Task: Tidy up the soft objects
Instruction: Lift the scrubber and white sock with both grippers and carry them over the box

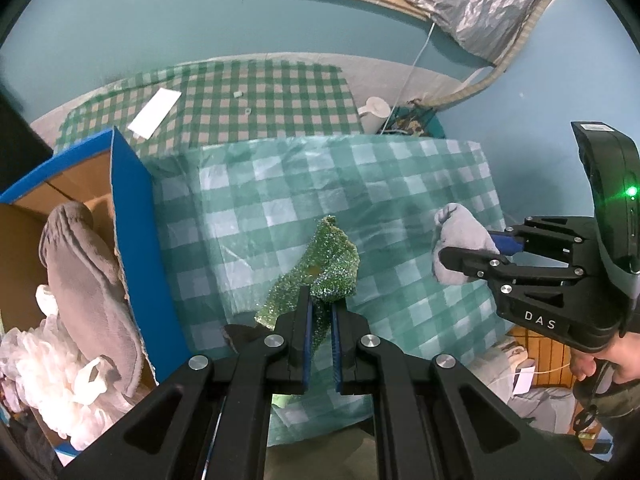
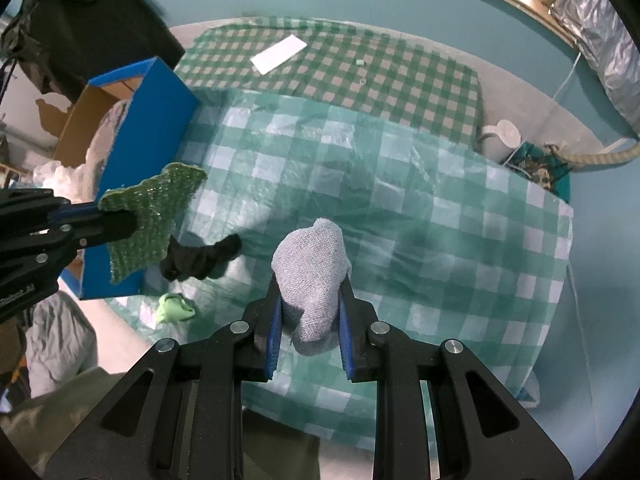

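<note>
My left gripper [image 1: 320,300] is shut on a green scrubbing cloth [image 1: 324,264] and holds it above the checked table, just right of the blue box [image 1: 132,216]. The cloth also shows in the right wrist view [image 2: 152,216]. My right gripper [image 2: 310,284] is shut on a grey knitted sock [image 2: 310,276] above the middle of the table; it shows at the right of the left wrist view [image 1: 460,240]. A black sock [image 2: 200,258] and a small light green soft item [image 2: 174,308] lie on the table near its front left edge.
The blue box holds a grey cloth [image 1: 88,276] and white plastic bags [image 1: 60,376]. The teal checked cover [image 2: 400,208] spans the table. A white card [image 2: 279,54] lies on a farther green checked cloth. A white jug [image 2: 504,134] stands at the back right.
</note>
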Available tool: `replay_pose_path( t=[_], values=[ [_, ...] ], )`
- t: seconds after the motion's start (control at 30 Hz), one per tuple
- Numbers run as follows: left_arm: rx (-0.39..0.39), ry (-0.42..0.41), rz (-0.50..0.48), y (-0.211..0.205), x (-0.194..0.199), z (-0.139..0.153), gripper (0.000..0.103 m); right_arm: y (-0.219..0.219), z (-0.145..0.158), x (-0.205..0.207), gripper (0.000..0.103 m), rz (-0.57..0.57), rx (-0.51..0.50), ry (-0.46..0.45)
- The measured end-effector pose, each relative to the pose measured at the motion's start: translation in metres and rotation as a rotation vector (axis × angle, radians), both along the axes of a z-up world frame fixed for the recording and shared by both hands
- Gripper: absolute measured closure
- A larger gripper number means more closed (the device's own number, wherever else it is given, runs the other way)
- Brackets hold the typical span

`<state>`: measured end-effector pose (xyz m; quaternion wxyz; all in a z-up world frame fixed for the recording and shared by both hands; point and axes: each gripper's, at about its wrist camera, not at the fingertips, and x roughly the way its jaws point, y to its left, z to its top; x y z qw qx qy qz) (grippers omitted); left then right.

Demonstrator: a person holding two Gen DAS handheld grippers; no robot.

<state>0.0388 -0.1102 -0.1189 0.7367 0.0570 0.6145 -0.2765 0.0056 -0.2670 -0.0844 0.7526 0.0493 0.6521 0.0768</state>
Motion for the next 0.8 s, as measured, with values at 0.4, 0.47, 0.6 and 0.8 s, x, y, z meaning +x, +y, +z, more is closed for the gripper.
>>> replay_pose_path(
  t=[0.4, 0.47, 0.6, 0.8],
  values=[
    [-0.004, -0.083, 0.014, 0.003, -0.01, 0.038, 0.095, 0.005, 0.038, 0.005, 0.081, 0.045, 0.009, -0.049],
    [-0.008, -0.095, 0.022, 0.006, -0.011, 0.044, 0.095, 0.008, 0.043, 0.007, 0.081, 0.056, 0.011, -0.056],
    [0.0, -0.122, 0.031, 0.011, -0.014, 0.053, 0.095, 0.014, 0.053, 0.011, 0.081, 0.073, 0.013, -0.068],
    [-0.001, -0.135, 0.056, 0.023, -0.013, 0.061, 0.095, 0.026, 0.067, 0.017, 0.081, 0.102, 0.017, -0.089]
  ],
)
